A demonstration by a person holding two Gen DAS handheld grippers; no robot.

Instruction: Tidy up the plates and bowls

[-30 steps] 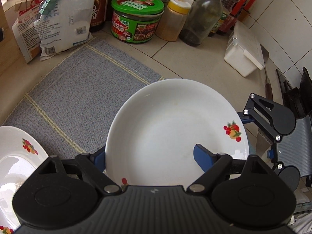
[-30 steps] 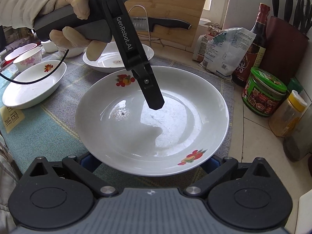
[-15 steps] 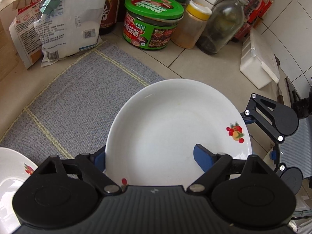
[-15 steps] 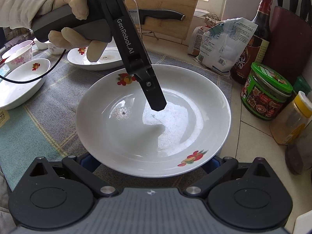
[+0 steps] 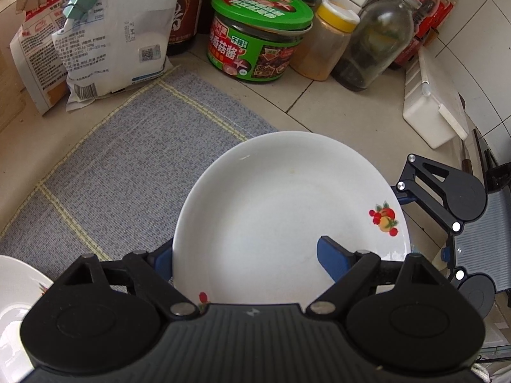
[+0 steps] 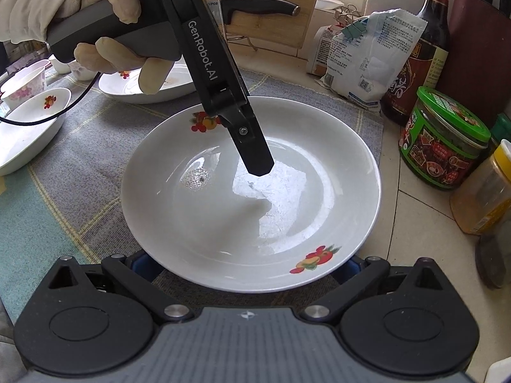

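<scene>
On the kitchen counter's grey mat (image 5: 134, 159) I have the white plate (image 6: 252, 191) pinched at its rim by my left gripper (image 5: 252, 257), while my right gripper (image 6: 246, 263) sits wide at the near rim, grip unclear

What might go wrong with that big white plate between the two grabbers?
1. The glossy plate seems held by the left gripper with one finger inside the rim and one outside; it may slip and drop.
2. The green-lidded jar stands close beside the plate; the rim might knock it.
</scene>
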